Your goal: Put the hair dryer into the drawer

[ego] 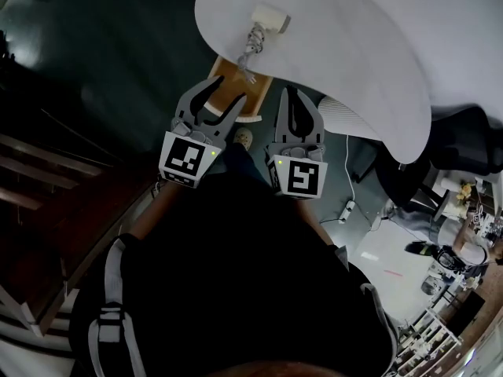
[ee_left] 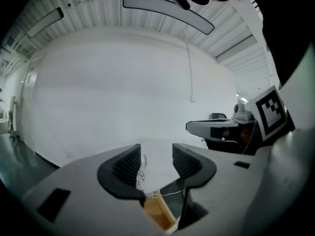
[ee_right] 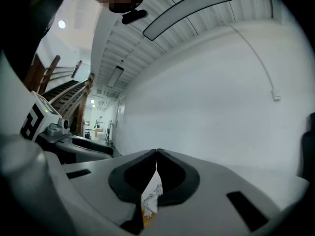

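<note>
At twelve o'clock, hair dryer (ego: 269, 18) untouched on white table (ego: 354, 38) above open wooden drawer (ego: 234, 81); approach stage, left gripper (ego: 228, 91) half-open, empty, right gripper (ego: 291, 93) closed, empty; next, probably grasping its body.

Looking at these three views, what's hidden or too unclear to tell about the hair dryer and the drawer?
- Drawer: head view, the table covers its back, the left gripper part of its front; contents unseen.
- Hair dryer: left gripper view, mostly behind one jaw; right gripper view, nearly all blocked by the shut jaws.
- Cord: plug end too small, head view.
</note>
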